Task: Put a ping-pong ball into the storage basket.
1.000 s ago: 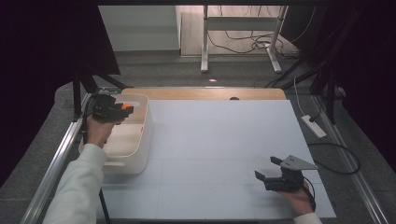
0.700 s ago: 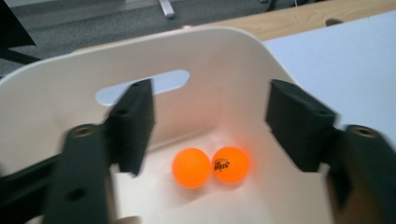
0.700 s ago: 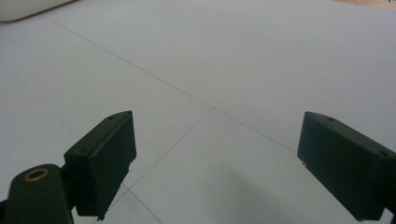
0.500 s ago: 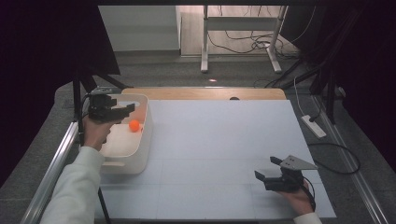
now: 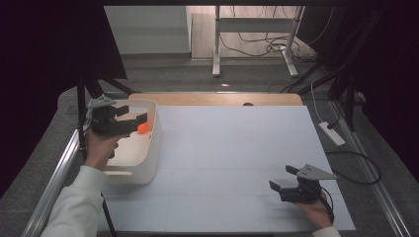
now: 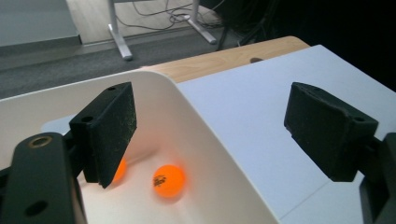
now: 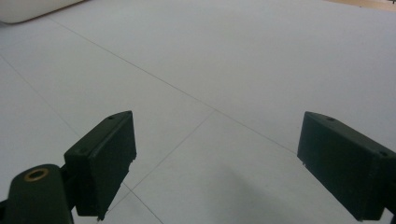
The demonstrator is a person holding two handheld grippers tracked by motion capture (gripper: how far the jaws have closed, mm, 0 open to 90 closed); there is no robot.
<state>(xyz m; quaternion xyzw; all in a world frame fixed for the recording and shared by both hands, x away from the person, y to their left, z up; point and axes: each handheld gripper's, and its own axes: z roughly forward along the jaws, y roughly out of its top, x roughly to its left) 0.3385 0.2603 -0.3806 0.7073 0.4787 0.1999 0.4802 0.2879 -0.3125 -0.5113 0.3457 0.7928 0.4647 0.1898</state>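
Nearest you, your right gripper point(image 5: 285, 185) sits low over the white table point(image 5: 232, 148) at its near right corner, jaws spread wide with nothing between them; in the right gripper view the two black pads point(image 7: 105, 156) frame bare tabletop crossed by thin seams, and a sliver of the white bin's edge peeks in at the top left; over on the other side, your sleeve point(image 5: 74, 207) runs up along the table's left edge to your left hand point(image 5: 99, 148), which holds the left gripper point(image 5: 136, 118) above the white bin point(image 5: 143, 168); its jaws have just been opening and now stand wide apart, released, gripping nothing; in the left gripper view one pad point(image 6: 109, 133) hangs over the bin's inside, the other out past the bin's wall above the table; the orange ball point(image 6: 168, 179) lies loose on the bin floor, close to the curved wall, and a second orange glow shows half hidden behind the left pad, though you can't tell whether that is another ball or a reflection; beyond the bin, the wooden strip point(image 5: 217, 98) edges the table's far side, and past that grey floor, a metal stand point(image 5: 254, 39) and a tangle of cables point(image 5: 252, 47).
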